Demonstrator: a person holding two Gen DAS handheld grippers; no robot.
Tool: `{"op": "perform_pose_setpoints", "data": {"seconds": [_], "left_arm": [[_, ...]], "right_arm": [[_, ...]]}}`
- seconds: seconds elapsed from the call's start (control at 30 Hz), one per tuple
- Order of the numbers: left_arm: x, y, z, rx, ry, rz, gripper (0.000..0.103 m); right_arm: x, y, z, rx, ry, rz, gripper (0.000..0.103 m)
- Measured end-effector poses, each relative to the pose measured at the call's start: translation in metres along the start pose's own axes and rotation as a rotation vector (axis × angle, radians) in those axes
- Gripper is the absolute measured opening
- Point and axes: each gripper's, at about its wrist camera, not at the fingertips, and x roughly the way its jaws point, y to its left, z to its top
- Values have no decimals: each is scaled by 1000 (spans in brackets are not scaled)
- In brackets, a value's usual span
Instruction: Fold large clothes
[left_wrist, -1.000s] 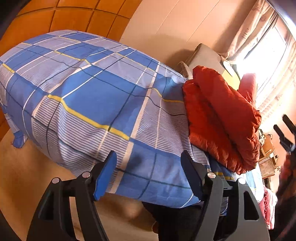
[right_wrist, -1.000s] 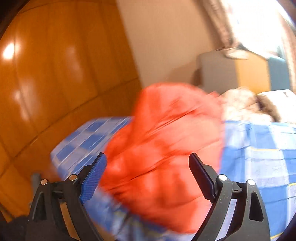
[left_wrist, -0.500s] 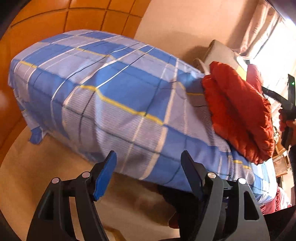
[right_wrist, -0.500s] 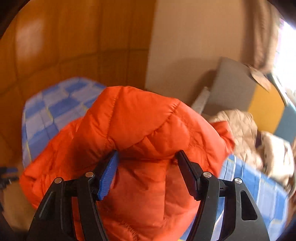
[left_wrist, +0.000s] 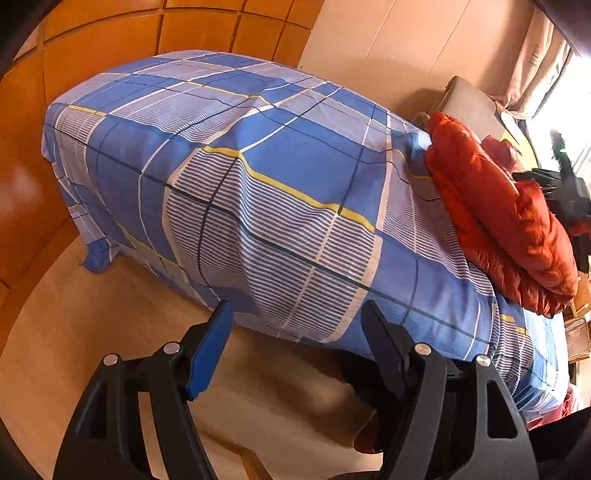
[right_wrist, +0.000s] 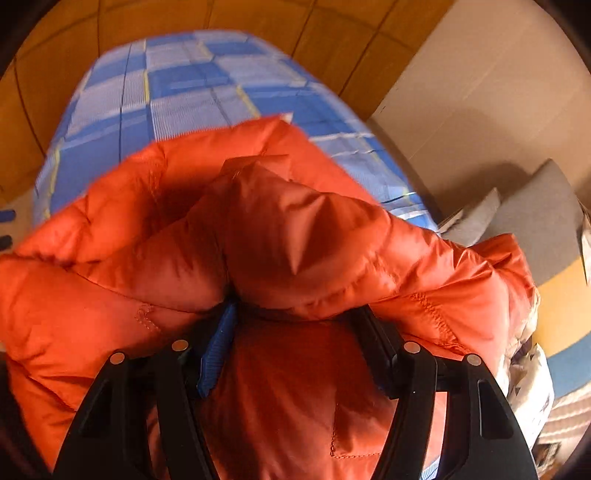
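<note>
An orange puffer jacket (left_wrist: 495, 218) lies bunched at the right side of the bed with the blue plaid sheet (left_wrist: 280, 173). My left gripper (left_wrist: 295, 325) is open and empty, held off the near edge of the bed, well left of the jacket. My right gripper (right_wrist: 295, 314) is pushed into the jacket (right_wrist: 303, 240); puffy folds fill the gap between its wide-set jaws and hide the fingertips. It shows as a dark shape at the jacket's far side in the left wrist view (left_wrist: 565, 192).
Orange wood panelling (left_wrist: 110, 33) stands behind the bed's left end. A beige wall (left_wrist: 406, 44), a grey box (right_wrist: 535, 221) and curtains (left_wrist: 539, 55) are at the right. Tan floor (left_wrist: 92, 332) lies below my left gripper. Pale clothes (right_wrist: 528, 376) lie beside the jacket.
My right gripper has moved down into the jacket, which now bulges between its jaws. My left gripper has drawn back from the bed, showing more floor.
</note>
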Motion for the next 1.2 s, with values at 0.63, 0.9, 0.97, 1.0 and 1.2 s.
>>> {"op": "perform_pose_setpoints", "data": {"seconds": [0.63, 0.9, 0.97, 1.0, 1.2], "left_arm": [[-41, -59, 8, 184, -107, 2, 79], [-52, -90, 6, 260, -134, -31, 79], [-54, -96, 5, 276, -138, -36, 79], [-54, -101, 5, 287, -139, -42, 79], [-53, -116, 4, 295, -130, -72, 80]], "right_arm": [[-122, 21, -72, 149, -205, -22, 79], [-125, 35, -111, 242, -200, -12, 79], [-107, 32, -113, 284, -170, 22, 79], [-99, 32, -113, 293, -159, 28, 79], [-56, 40, -109, 312, -89, -17, 81]]}}
